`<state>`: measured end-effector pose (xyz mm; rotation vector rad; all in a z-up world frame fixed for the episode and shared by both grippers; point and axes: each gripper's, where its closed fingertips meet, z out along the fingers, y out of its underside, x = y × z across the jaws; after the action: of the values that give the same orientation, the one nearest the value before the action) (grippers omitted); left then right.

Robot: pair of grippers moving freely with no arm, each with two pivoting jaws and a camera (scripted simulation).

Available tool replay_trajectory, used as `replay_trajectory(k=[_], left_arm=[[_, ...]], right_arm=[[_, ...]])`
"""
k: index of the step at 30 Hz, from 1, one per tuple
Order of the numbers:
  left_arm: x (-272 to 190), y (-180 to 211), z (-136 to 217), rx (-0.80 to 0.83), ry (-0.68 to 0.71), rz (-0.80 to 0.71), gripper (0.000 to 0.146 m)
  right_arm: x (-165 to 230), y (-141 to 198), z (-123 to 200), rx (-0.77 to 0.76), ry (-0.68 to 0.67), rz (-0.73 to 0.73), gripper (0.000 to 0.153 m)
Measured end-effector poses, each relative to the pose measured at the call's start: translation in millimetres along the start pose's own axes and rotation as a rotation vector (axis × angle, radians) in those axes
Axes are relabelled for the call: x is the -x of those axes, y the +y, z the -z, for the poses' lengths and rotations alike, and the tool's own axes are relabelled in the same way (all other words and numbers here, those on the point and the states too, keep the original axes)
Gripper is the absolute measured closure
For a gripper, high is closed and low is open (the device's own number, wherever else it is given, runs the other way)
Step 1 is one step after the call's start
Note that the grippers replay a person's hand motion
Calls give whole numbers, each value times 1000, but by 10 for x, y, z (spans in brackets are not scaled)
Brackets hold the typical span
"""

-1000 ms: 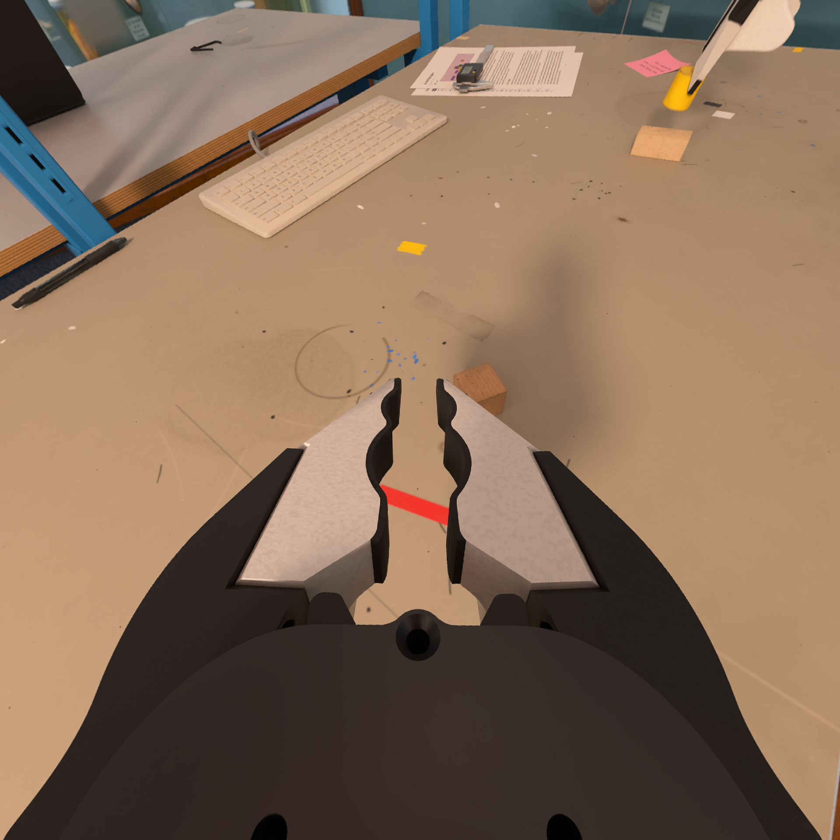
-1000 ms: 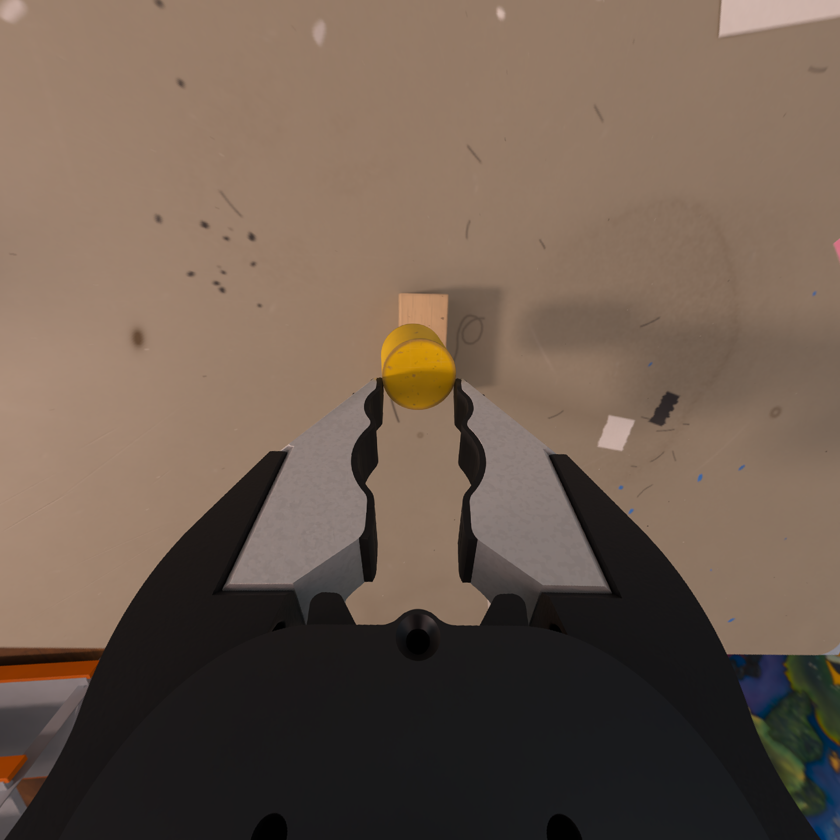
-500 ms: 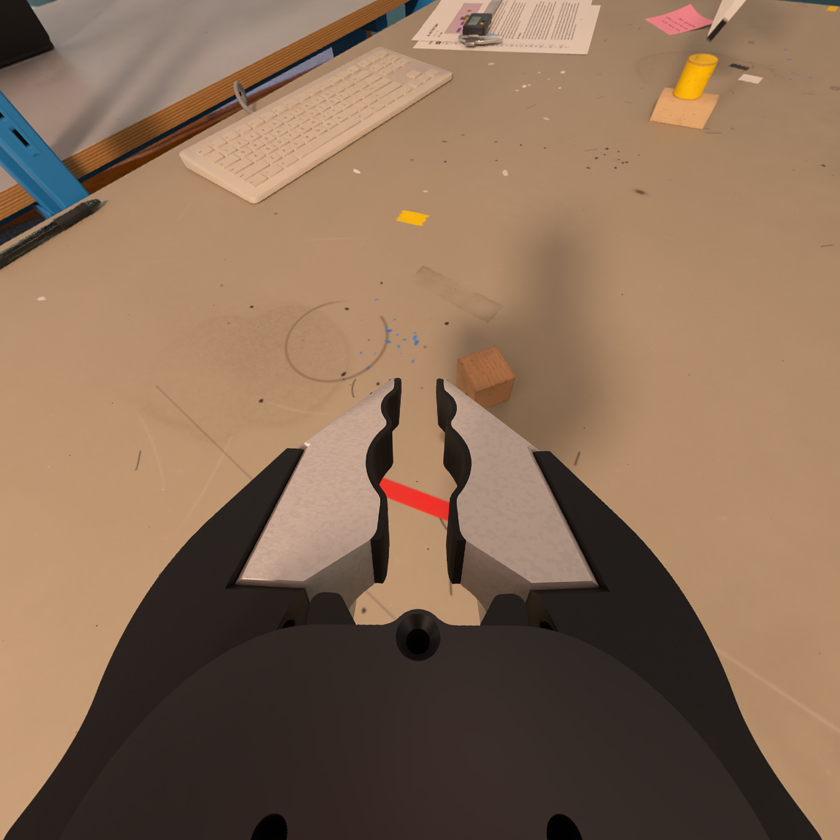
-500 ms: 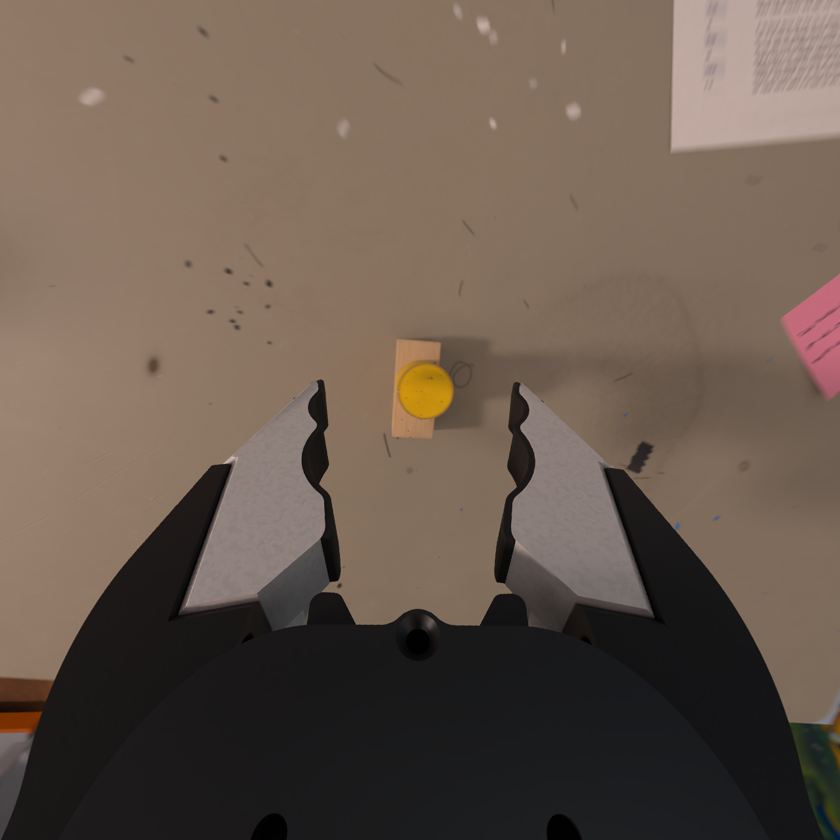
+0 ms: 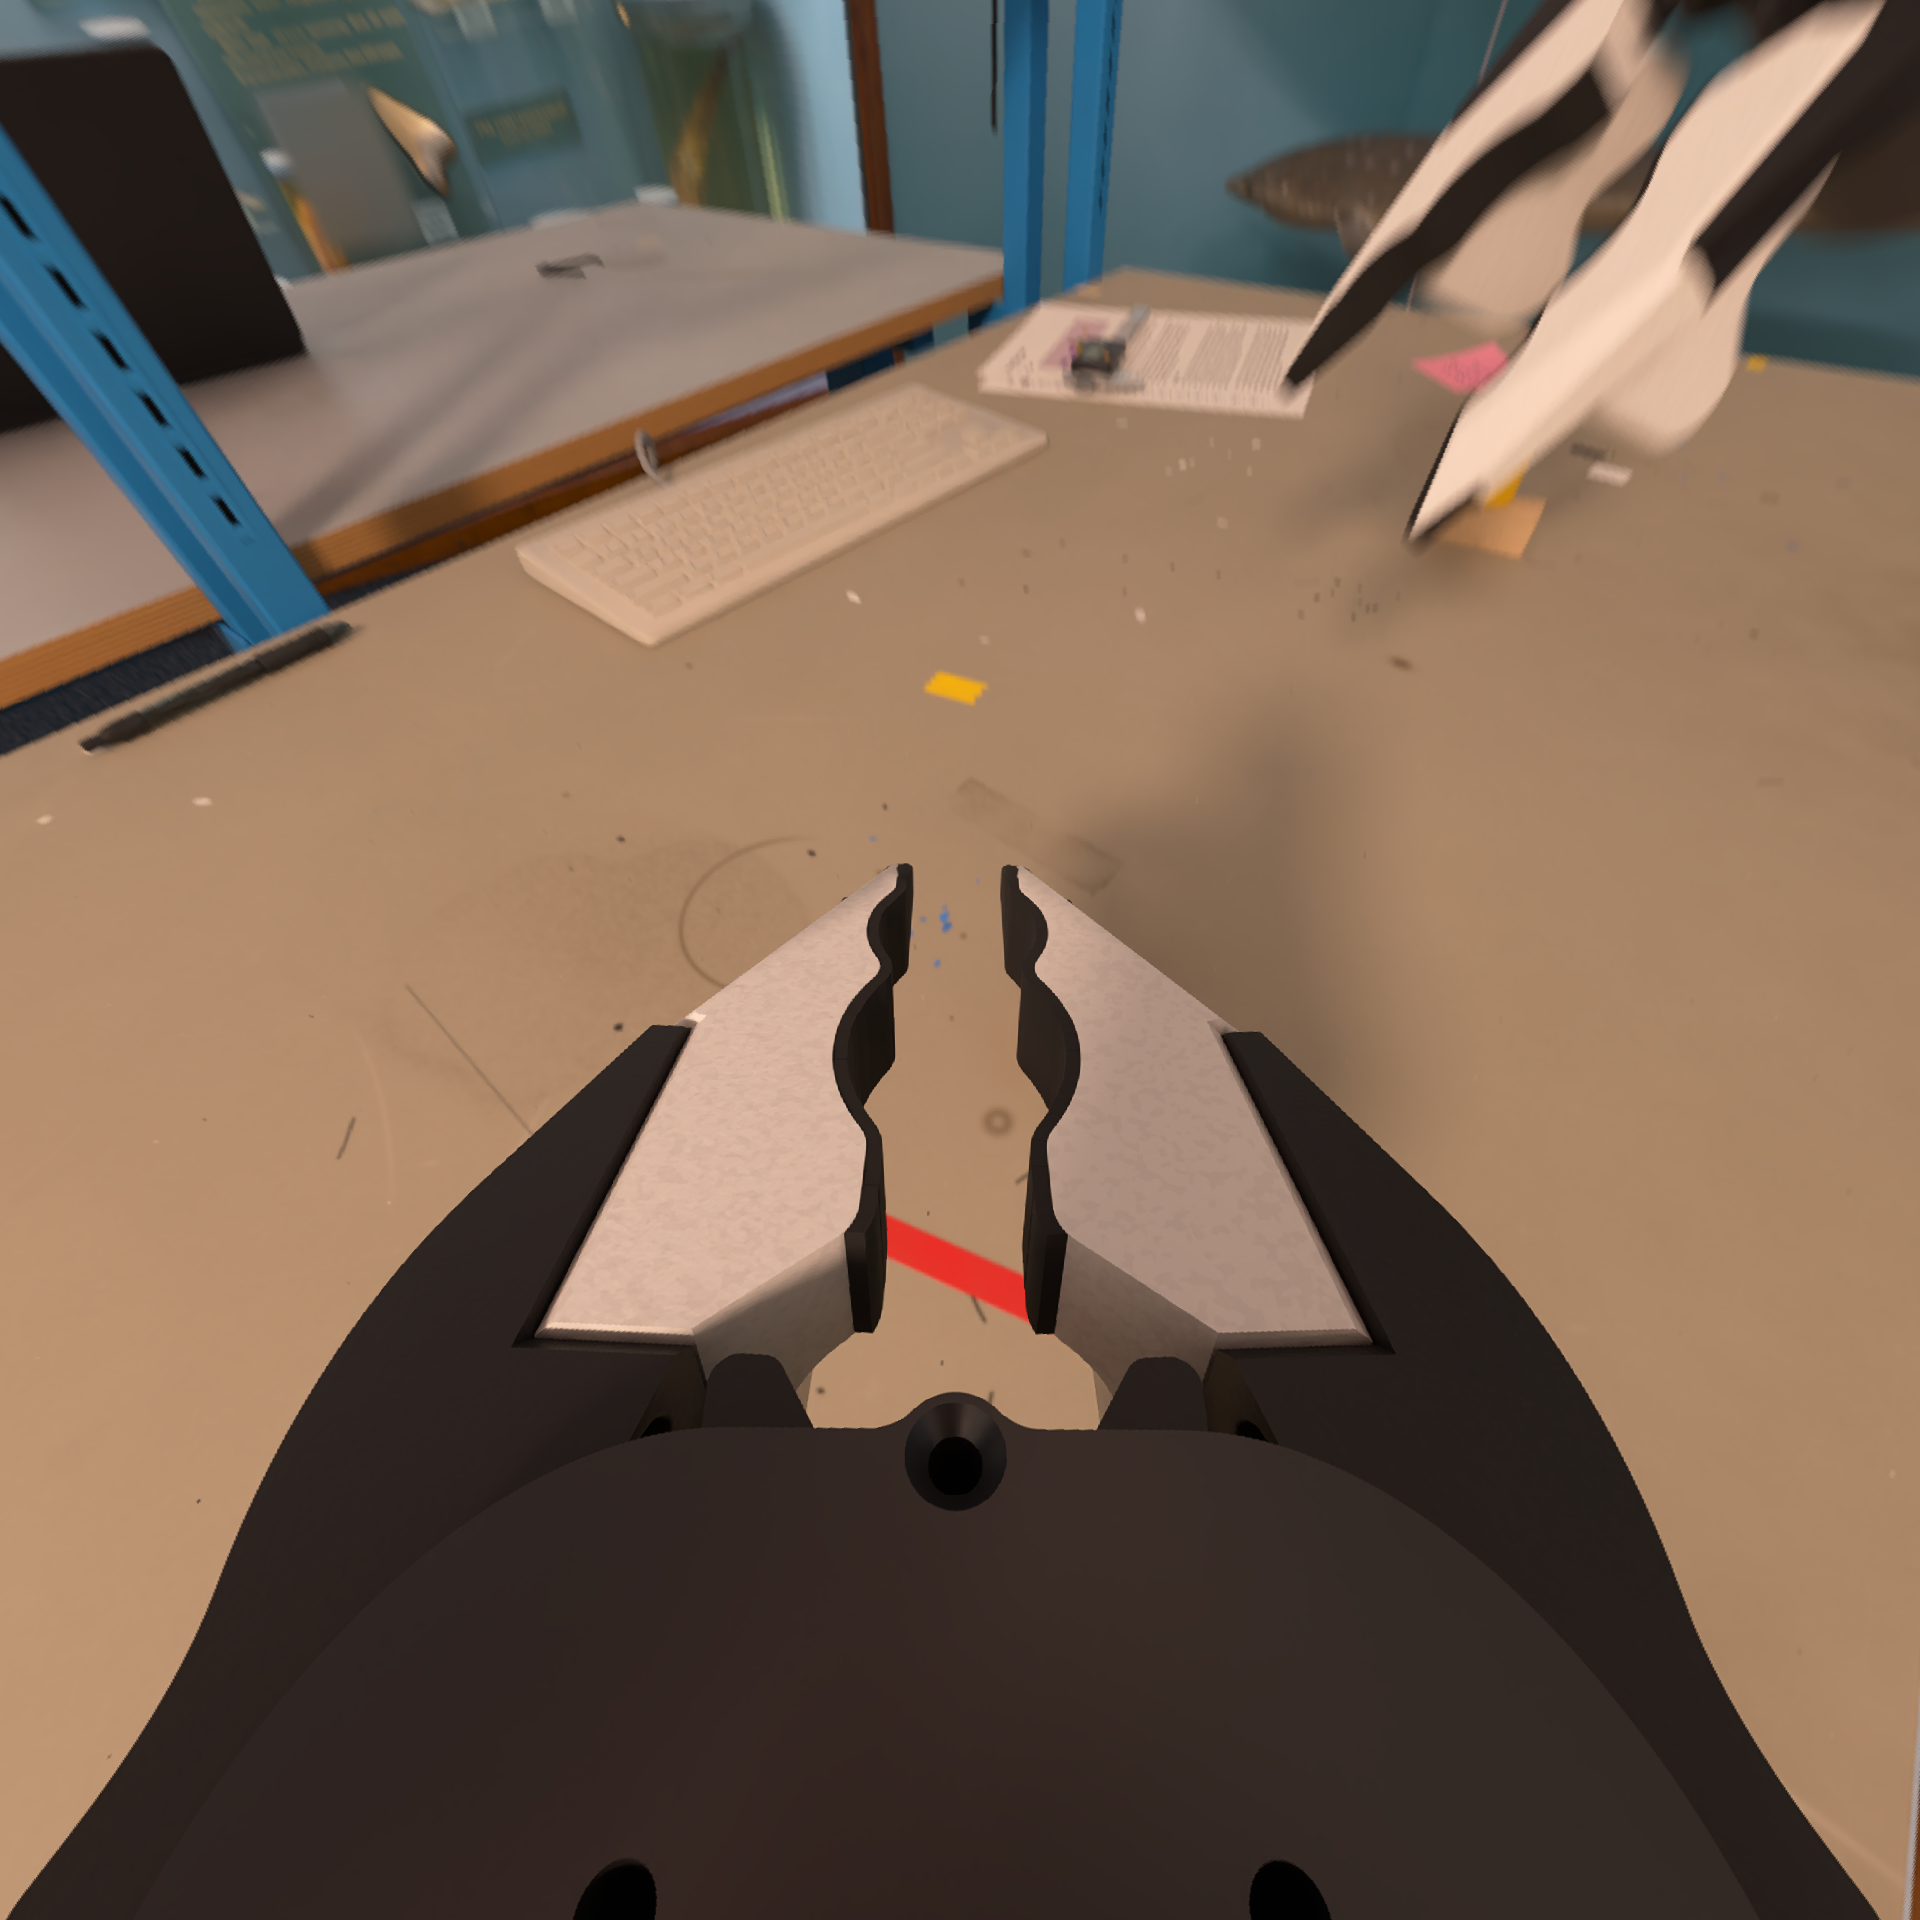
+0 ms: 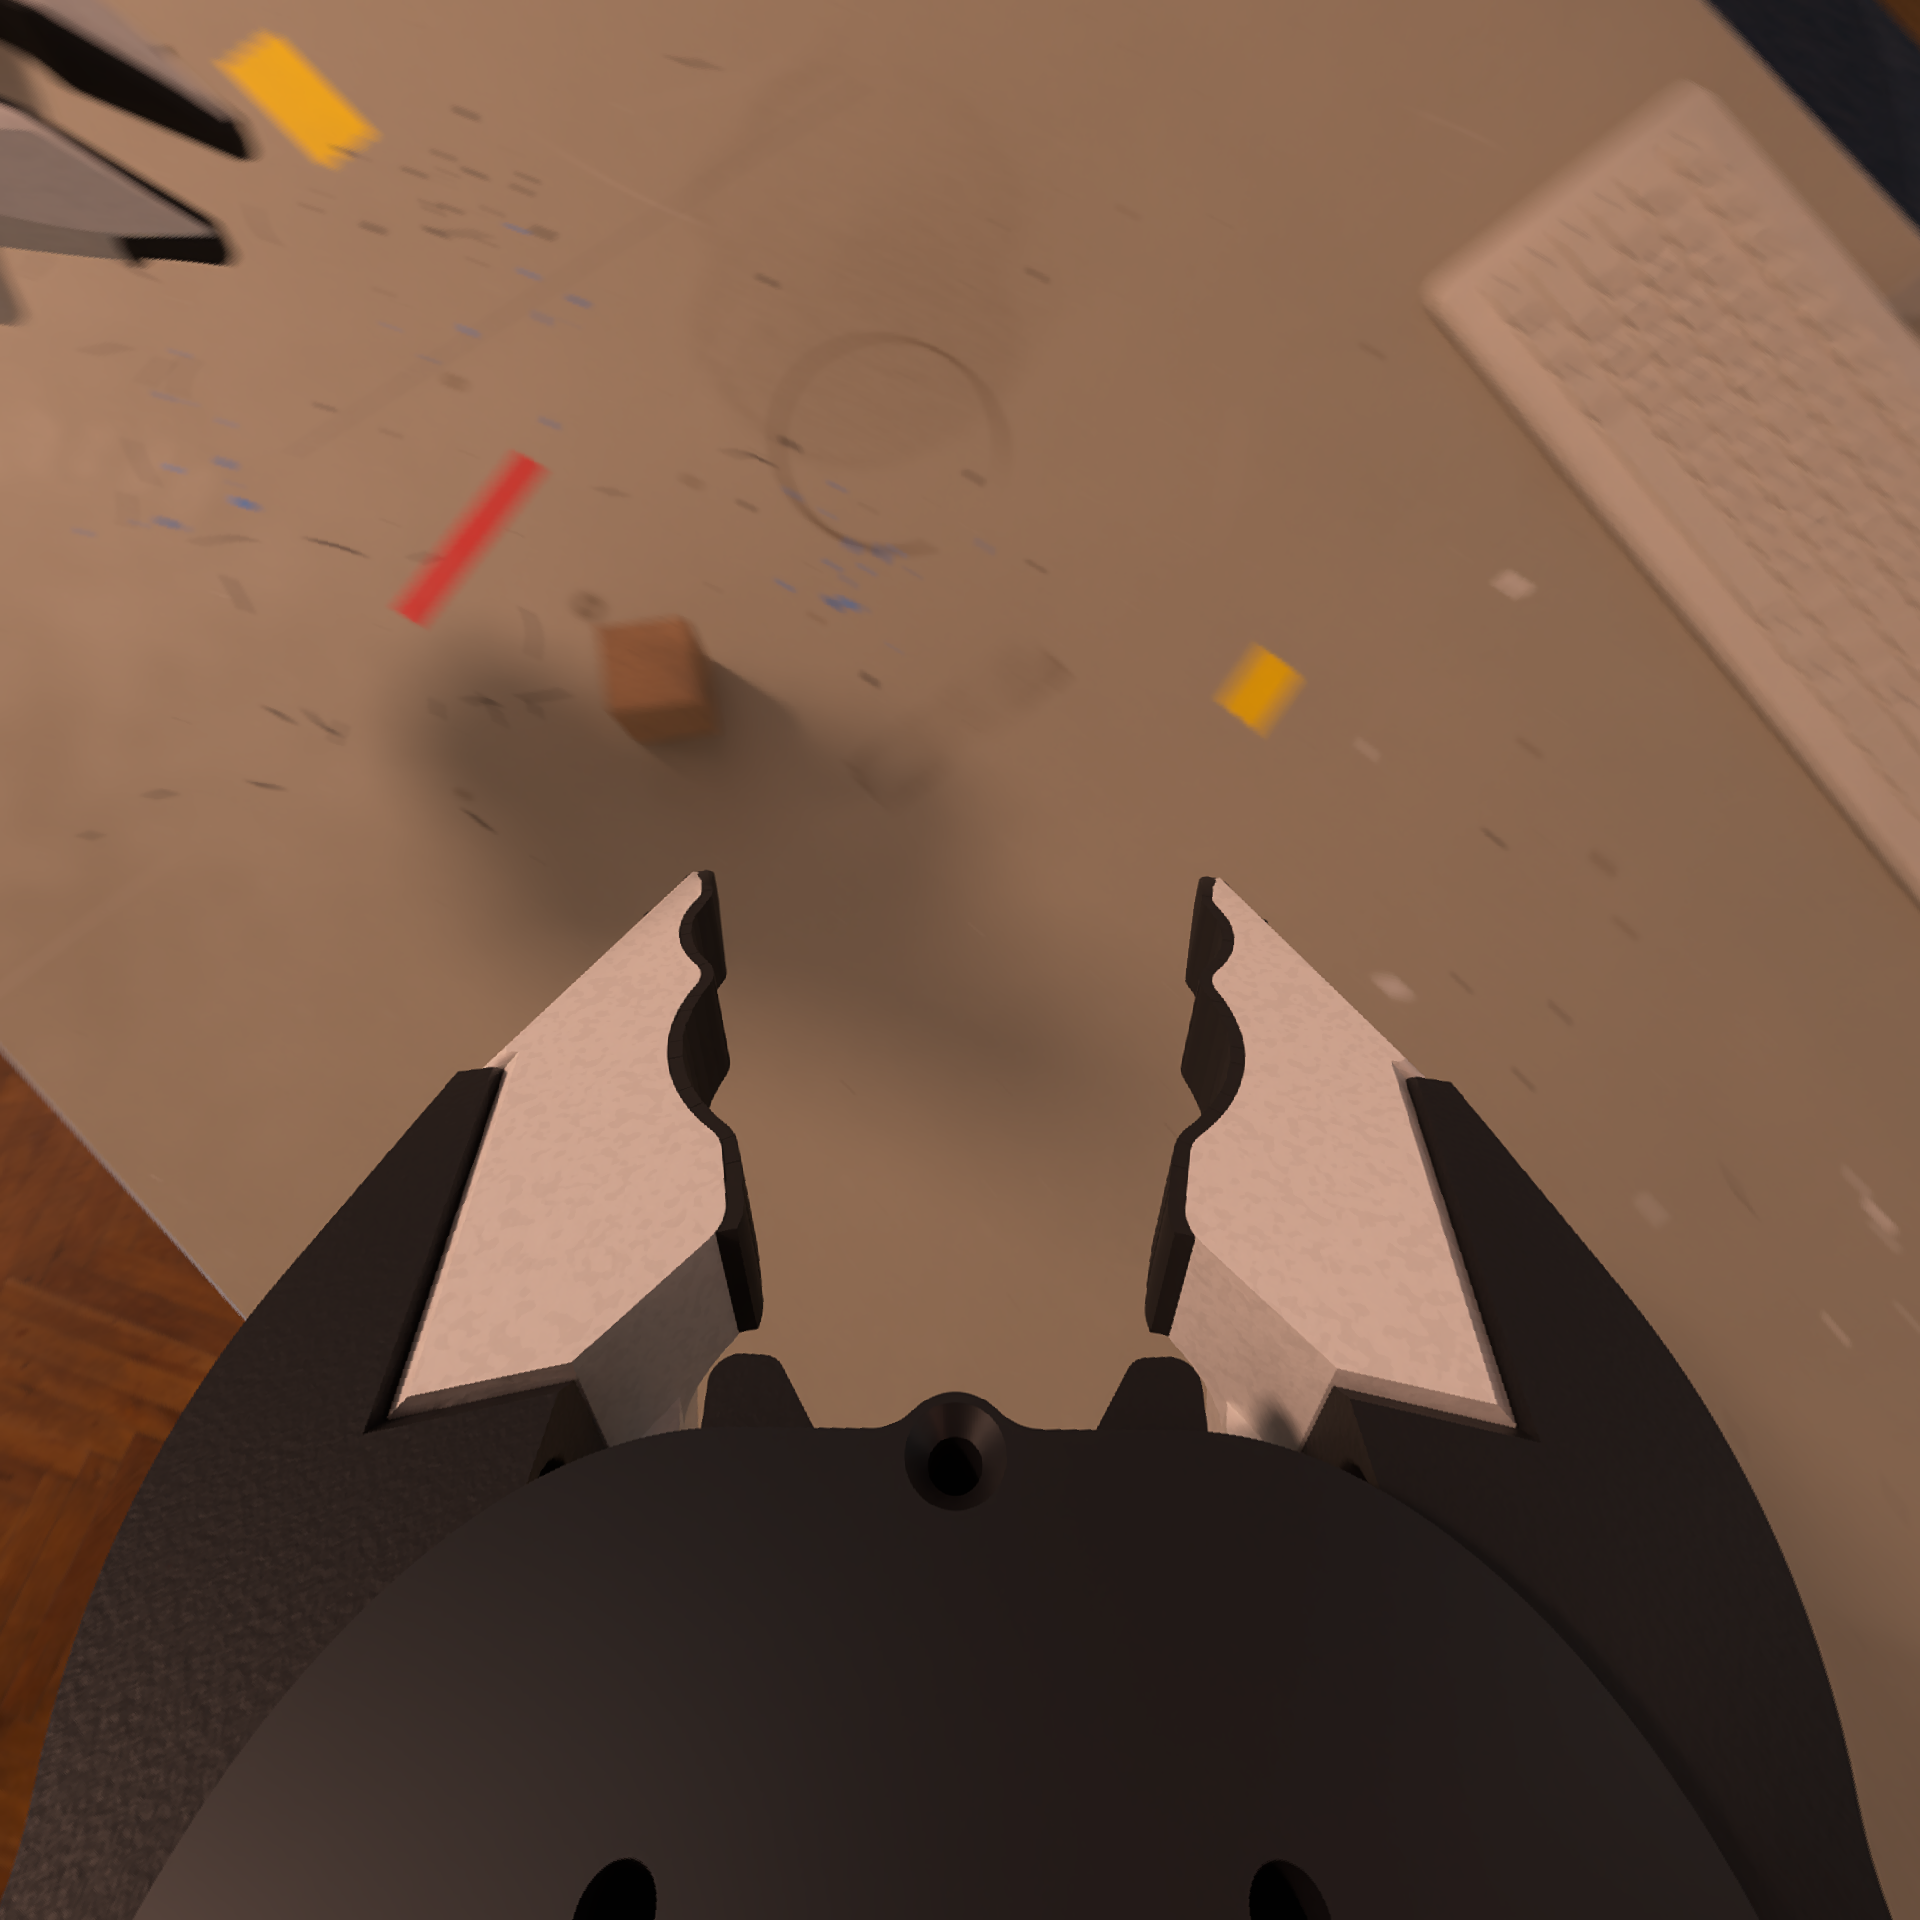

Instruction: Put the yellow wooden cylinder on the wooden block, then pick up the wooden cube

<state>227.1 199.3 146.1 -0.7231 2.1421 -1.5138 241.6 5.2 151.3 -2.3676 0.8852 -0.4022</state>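
Observation:
The wooden cube (image 6: 655,675) lies on the tan table, ahead and left of my right gripper (image 6: 954,883), which is open, empty and above the table. The cube does not show in the left wrist view. There the wooden block (image 5: 1501,530) sits far right with a sliver of the yellow cylinder (image 5: 1507,488) on it, mostly hidden behind the blurred right gripper (image 5: 1356,455). My left gripper (image 5: 956,878) is shut to a narrow gap, empty, low over the table. It also shows in the right wrist view (image 6: 229,195) at the top left.
A white keyboard (image 5: 790,509) lies at the back left, and also shows in the right wrist view (image 6: 1714,416). Papers (image 5: 1153,358) and a pink note (image 5: 1460,366) lie at the far edge. Red tape (image 6: 468,540) and yellow tape (image 6: 1259,686) flank the cube. Table edge and wooden floor (image 6: 83,1247) are left.
My right gripper let go of the cylinder on the block, opened wide and swung away towards the cube. My left gripper stayed shut and its view tilted up.

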Motion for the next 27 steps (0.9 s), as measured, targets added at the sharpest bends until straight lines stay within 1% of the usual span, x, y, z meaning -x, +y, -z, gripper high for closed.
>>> replay_trajectory(k=[3, 5, 8, 12, 15, 21, 27], left_arm=[[40, -136, 116, -65, -27, 16, 121], [99, -198, 198, -86, -67, 16, 112], [169, -277, 302, -124, -110, 38, 94], [220, -317, 367, -149, -110, 98, 73], [288, -289, 377, -135, -141, 109, 62], [436, -171, 382, -79, -205, 131, 60], [450, -134, 377, -59, -206, 136, 61]], right_arm=[[480, -185, -444, -23, -103, 47, 61], [680, -190, -734, 24, -134, 59, 60], [858, -125, -1080, 123, -137, 91, 53], [952, -59, -1336, 215, -116, 127, 55], [980, -9, -1436, 267, -114, 128, 58], [972, 47, -1524, 301, -89, 111, 64], [1014, 94, -1583, 331, -80, 127, 71]])
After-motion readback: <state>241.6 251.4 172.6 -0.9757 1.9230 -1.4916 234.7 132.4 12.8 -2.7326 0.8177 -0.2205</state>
